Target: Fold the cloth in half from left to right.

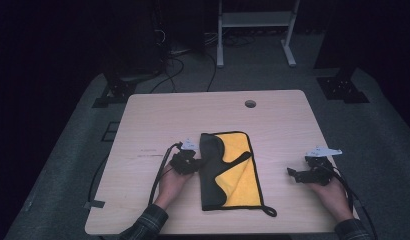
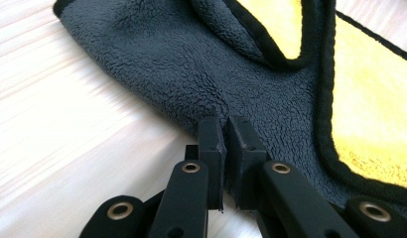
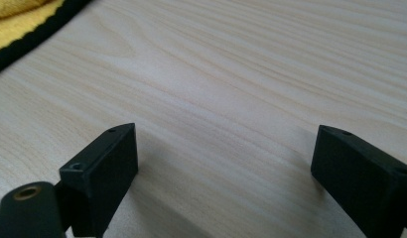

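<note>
While the left gripper [image 2: 226,144] is clenched at the cloth's [image 1: 232,167] grey edge, any fabric pinched between is hard to make out. The right gripper [image 3: 224,163] sits released on bare table [image 1: 278,120], well apart.

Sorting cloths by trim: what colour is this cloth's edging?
Black, on the cloth; clearest in the left gripper view.

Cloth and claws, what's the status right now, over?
Left claw shut on cloth edge. Right claw open over bare table. Nothing in the way.
</note>
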`<state>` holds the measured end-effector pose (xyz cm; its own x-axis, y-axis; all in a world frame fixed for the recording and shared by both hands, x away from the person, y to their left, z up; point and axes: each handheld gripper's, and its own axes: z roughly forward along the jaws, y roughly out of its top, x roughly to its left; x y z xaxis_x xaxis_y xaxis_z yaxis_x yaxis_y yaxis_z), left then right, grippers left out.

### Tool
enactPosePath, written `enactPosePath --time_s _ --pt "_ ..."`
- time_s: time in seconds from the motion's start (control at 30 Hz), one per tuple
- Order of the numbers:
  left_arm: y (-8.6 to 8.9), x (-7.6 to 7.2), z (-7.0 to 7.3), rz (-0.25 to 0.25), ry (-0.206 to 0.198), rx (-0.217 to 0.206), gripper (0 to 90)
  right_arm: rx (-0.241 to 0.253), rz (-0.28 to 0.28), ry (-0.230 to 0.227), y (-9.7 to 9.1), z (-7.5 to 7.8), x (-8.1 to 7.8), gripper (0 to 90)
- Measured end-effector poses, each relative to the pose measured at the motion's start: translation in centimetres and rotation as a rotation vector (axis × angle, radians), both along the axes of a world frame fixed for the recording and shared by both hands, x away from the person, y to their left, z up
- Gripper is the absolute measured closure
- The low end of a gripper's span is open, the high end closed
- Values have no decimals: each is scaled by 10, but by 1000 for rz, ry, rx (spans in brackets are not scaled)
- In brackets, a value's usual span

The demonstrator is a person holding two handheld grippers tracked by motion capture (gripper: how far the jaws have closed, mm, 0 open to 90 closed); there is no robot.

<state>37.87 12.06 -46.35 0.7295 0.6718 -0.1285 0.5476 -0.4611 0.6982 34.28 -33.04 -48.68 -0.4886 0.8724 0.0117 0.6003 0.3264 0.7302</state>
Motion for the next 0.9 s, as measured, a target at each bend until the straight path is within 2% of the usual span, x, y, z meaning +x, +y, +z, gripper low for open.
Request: enactPosePath --time_s 0.2,0.33,0.4,0.47,0.63,0.73,0.9 --pt "18 3 1 44 -8 8 847 0 0 0 0 0 0 100" --pt "22 3 -1 53 -12 9 839 0 0 0 0 0 0 100" --pt "22 1 0 51 -29 17 807 0 0 0 0 0 0 100" --pt "25 -1 3 52 -38 0 739 0 0 0 0 0 0 100" --pt "39 -8 9 83 -52 -25 480 0 0 -1 0 0 0 100" --pt "48 -14 9 86 -63 -23 353 0 1 -1 0 0 0 99" --pt "62 -25 11 87 -95 22 186 1 2 0 0 0 0 99"
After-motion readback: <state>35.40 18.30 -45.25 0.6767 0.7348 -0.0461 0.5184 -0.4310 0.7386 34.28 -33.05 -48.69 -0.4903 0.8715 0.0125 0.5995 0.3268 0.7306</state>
